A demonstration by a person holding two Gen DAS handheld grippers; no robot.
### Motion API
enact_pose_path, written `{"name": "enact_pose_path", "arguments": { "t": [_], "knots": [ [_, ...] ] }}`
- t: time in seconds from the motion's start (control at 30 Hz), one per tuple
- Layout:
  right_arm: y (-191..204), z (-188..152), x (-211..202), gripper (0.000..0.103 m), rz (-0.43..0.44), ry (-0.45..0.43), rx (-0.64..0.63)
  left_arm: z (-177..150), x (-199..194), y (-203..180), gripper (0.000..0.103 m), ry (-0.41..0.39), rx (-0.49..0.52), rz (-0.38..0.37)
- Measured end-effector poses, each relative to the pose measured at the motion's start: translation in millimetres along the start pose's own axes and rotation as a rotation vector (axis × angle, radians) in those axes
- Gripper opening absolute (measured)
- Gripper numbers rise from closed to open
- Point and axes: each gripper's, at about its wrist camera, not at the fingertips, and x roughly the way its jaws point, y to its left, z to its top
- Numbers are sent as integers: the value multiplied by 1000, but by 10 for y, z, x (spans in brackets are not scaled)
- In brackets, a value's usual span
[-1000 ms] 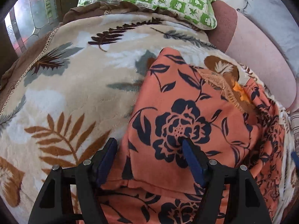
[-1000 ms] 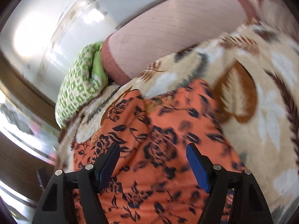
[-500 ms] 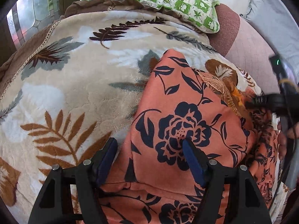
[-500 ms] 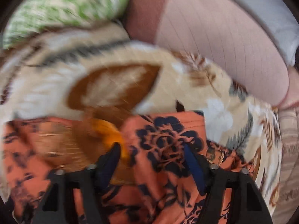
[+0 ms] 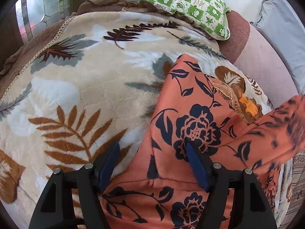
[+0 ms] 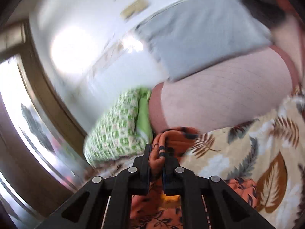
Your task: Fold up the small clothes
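Moved since earlier frame: right gripper point(image 6: 156, 158) has just been closing and now pinches a fold of the orange floral garment point(image 5: 190, 126); its view has swung from the cloth to the wall and pillows, heavily blurred. A lifted flap of the garment now crosses the left wrist view at 3 o'clock, where half a second back a dark gripper body stood.
Unmoved: left gripper point(image 5: 152, 164), same pose, same gap.
Left gripper state: jaws wide, one blue pad point(image 5: 108, 164) over the blanket, the other on the cloth; nothing clamped between them.
Right gripper state: narrow, jaws nearly together, cloth bunched between them.
Surface: bed under a plush beige blanket point(image 5: 80, 99) with brown, grey and white leaf print.
Room: green-and-white checked pillow point(image 5: 171, 2) at 12 o'clock; pink bolster point(image 5: 263, 61) and grey pillow point(image 5: 274, 15) at 1 to 2 o'clock; patterned glass pane point(image 5: 42, 9) at 10 o'clock; pale wall behind.
Edges: lace-trimmed blanket border and brown frill run from 9 to 11 o'clock.
Open room: bare blanket from 8 to 12 o'clock in the left wrist view.
Garment place: right half of the blanket, from 6 o'clock up past centre.
Garment axis: long axis runs 6 to 12 o'clock, pointed corner toward the green pillow; embroidered neckline with yellow lining at 2 o'clock.
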Motion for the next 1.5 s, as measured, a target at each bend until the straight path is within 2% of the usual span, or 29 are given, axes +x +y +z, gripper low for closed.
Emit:
{"name": "enact_pose_path", "arguments": {
  "t": [0.03,0.1,0.17,0.3,0.47,0.6,0.67,0.7,0.8,0.9,1.0,1.1,1.17,1.2,1.23,1.27,1.3,1.33,1.37,1.43,1.47,1.5],
  "knots": [
    [-318,-131,4,13,-53,55,58,-17,1,-18,73,-1,12,16],
    [-866,-481,22,13,-264,197,126,-62,-4,-69,73,-3,35,34],
    [-1089,-750,-78,13,-304,246,140,-95,-20,-113,73,-9,55,42],
    [-1066,-941,-280,13,-367,231,122,-106,-39,-127,73,-20,59,49],
    [-779,-820,-29,13,-461,317,31,-111,-33,-118,73,-24,57,53],
    [-841,-805,92,13,-410,324,96,-99,-72,-104,73,-47,46,54],
    [-865,-878,180,13,-353,353,136,-78,-128,-131,73,-85,56,56],
    [-852,-919,253,13,-354,374,125,-74,-158,-158,73,-110,72,73],
    [-847,-1075,495,13,-404,455,85,-56,-164,-195,73,-144,116,133],
    [-921,-1281,628,12,-479,589,80,-32,-70,-81,73,-94,74,152],
    [-844,-1410,544,11,-503,644,6,-6,-42,-4,73,-74,30,137],
    [-825,-1515,455,11,-522,726,9,-23,-80,-28,73,-96,49,162],
    [-775,-1483,370,11,-506,729,-11,-37,-86,-18,73,-95,47,154],
    [-747,-1407,291,11,-466,694,-7,-34,-87,-2,73,-94,42,152],
    [-733,-1292,173,12,-411,620,17,-32,-91,16,73,-95,34,152],
    [-738,-1190,61,15,-380,546,46,-26,-94,21,73,-97,29,152],
    [-759,-1092,-45,41,-368,477,82,-19,-97,27,73,-99,25,150],
    [-793,-1023,-109,92,-359,432,117,-19,-102,21,73,-102,24,149],
    [-825,-988,-138,103,-356,406,145,-19,-108,15,73,-104,25,146],
    [-892,-938,-156,102,-363,342,172,-21,-117,-23,73,-112,39,138],
    [-915,-919,-118,101,-369,339,160,-22,-120,-39,73,-114,45,140],
    [-927,-905,-85,93,-377,332,151,-23,-126,-61,73,-119,56,143]
  ]
}}
